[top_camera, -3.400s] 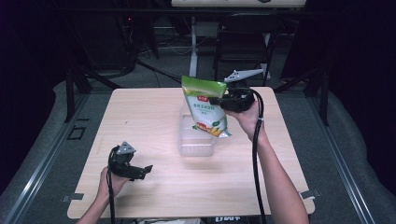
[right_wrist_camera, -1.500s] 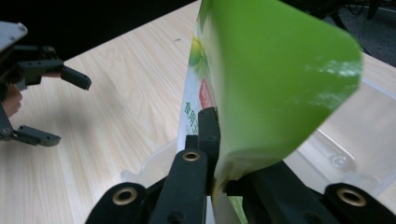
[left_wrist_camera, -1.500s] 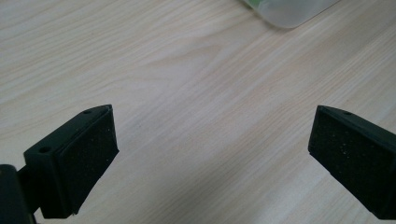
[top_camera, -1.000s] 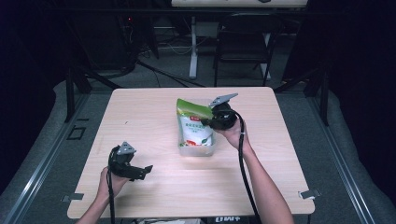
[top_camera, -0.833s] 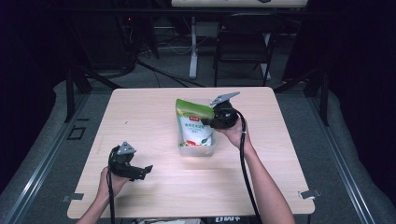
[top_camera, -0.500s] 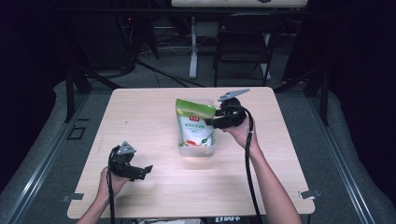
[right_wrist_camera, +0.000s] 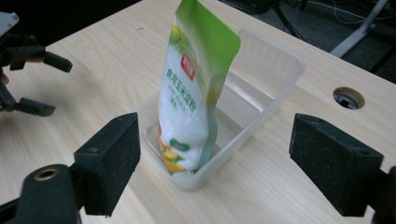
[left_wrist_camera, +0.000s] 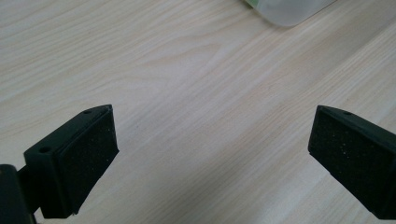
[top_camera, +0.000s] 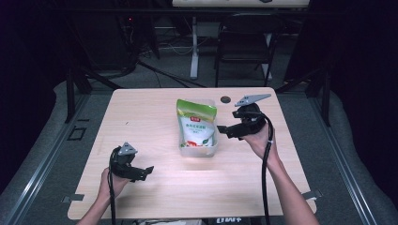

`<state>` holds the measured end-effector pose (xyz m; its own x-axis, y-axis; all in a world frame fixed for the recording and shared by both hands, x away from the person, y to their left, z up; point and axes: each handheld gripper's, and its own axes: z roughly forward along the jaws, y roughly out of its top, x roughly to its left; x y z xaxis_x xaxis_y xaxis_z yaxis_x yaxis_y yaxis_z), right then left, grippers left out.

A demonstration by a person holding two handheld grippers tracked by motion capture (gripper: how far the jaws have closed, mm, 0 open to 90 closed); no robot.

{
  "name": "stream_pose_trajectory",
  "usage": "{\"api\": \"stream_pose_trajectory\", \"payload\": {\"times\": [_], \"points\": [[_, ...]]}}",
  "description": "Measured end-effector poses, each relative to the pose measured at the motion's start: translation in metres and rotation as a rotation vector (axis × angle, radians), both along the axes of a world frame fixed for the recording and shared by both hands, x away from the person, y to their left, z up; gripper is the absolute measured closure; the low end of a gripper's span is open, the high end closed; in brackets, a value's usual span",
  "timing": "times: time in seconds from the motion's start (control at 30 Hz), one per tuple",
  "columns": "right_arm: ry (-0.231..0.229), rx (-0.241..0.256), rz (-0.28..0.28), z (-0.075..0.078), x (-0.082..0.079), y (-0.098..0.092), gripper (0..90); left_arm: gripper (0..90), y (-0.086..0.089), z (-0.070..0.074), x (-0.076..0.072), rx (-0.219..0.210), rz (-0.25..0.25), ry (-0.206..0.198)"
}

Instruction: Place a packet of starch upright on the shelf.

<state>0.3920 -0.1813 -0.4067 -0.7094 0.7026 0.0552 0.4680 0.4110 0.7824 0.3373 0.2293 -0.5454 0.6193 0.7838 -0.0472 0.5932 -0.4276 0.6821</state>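
The green bag [right_wrist_camera: 196, 93] is standing up in the clear plastic box [right_wrist_camera: 275, 93] in the middle of the table [top_camera: 141, 117]. The right gripper [top_camera: 225, 130] is waiting just beside it, wide open and holding nothing, and the left gripper [top_camera: 143, 172] is sitting wide open and empty near the front edge. The bag looks soft, floppy and a bit slippery, so pinching its flat green top seems best.

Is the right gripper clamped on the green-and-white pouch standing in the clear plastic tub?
No: the right gripper has its jaws wide apart, short of the green-and-white pouch, which stands alone in the clear plastic tub.
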Motion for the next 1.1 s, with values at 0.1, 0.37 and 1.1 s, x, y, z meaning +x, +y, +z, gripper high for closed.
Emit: {"api": "stream_pose_trajectory", "payload": {"times": [0.1, 0.37, 1.1], "points": [[0.000, -0.024, -0.001, 0.004, -0.010, -0.006, 15.0, 1.1, 0.000, 0.000, 0.000, 0.003, 0.000, -0.001], [0.016, -0.073, -0.018, 0.001, -0.030, -0.022, 11.7, 1.2, 0.001, 0.000, 0.000, 0.004, 0.001, -0.003], [0.141, -0.119, -0.122, -0.078, -0.069, -0.077, 0.0, 1.2, -0.001, 0.000, 0.000, 0.008, -0.004, 0.008]]}}
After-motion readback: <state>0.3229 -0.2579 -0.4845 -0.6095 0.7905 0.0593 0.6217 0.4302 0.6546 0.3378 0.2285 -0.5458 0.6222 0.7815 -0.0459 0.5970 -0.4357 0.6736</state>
